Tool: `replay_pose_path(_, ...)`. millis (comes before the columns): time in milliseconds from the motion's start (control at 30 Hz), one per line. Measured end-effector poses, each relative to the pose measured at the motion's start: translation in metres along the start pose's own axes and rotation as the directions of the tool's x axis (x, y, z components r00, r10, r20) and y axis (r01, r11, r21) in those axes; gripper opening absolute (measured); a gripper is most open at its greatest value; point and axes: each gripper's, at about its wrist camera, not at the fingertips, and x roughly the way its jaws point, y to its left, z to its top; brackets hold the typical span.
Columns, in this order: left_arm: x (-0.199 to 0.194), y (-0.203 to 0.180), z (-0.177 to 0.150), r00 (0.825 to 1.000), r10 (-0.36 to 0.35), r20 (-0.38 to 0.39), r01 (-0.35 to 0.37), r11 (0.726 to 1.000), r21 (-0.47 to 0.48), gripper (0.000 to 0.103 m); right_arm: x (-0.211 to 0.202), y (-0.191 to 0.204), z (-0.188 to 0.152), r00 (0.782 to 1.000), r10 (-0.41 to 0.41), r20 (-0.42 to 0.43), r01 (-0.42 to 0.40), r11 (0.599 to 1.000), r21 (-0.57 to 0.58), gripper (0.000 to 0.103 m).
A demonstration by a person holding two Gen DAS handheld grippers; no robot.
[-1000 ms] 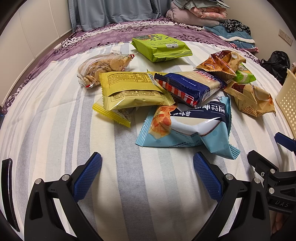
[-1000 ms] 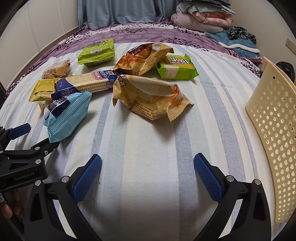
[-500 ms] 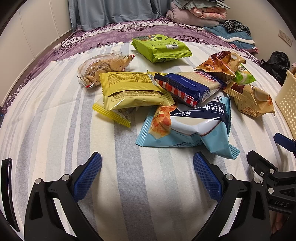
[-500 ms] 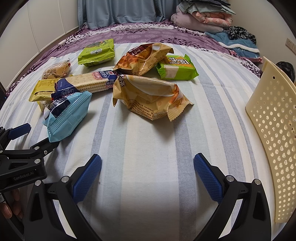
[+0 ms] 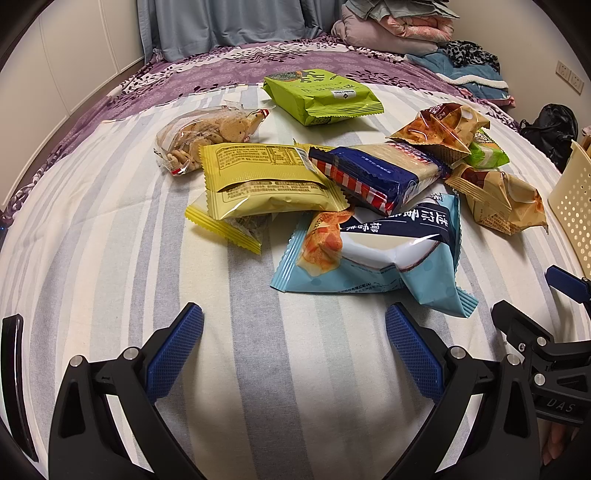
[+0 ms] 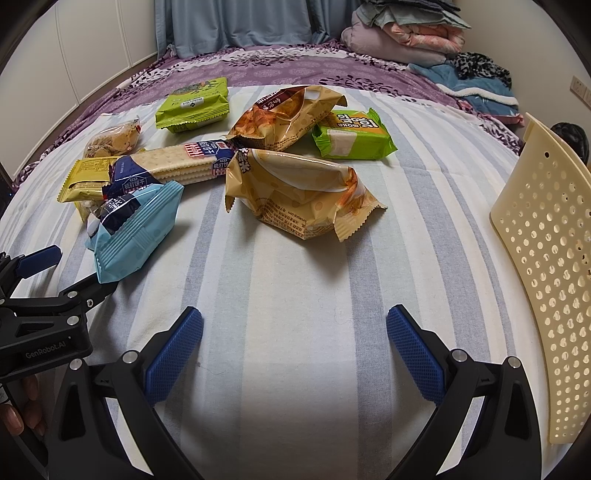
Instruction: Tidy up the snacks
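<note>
Room: a bed with a striped sheet (image 5: 258, 369) in front, a purple floral cover (image 5: 221, 70) behind it, and folded clothes (image 6: 406, 33) at the upper right.
Snacks: a loose pile at frame centre in the left wrist view; the light blue packet (image 5: 373, 254) lies nearest, the navy cracker pack (image 5: 376, 177) leaning over it and over the yellow packet (image 5: 266, 181).
Other packets: clear cookie bag (image 5: 207, 133) at upper left, big green packet (image 5: 321, 96) at top, tan packet (image 6: 299, 192) mid-frame in the right wrist view.
Basket: cream perforated basket (image 6: 546, 258) at the right edge, apart from the pile.
Left gripper (image 5: 294, 354): fingers spread wide, holding nothing, low over bare sheet.
Right gripper (image 6: 294, 354): likewise wide apart and empty.
Change: none visible; packets and both grippers sit as they did a second ago.
</note>
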Motion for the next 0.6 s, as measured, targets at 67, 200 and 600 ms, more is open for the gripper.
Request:
replay_pose_path(67,0.0,-0.0002,0.0001,1.0,0.001,0.0,-0.001,1.0,0.001,0.1,0.0001,0.0,0.0,1.0,0.0,0.0,0.0,1.0,0.0,0.098)
replay_pose_path(200,-0.0019,0.0007,0.0003,1.0,0.0,0.0,0.0,1.0,0.0,0.1,0.0003,-0.0002,0.0,1.0,0.001,0.0,-0.001,1.0,0.0,0.098)
replay_pose_path(600,-0.0019,0.0007,0.0001,1.0,0.0,0.0,0.0,1.0,0.0,0.1,0.0013,-0.0004,-0.0003,1.0,0.001,0.001,-0.001,1.0,0.001,0.098)
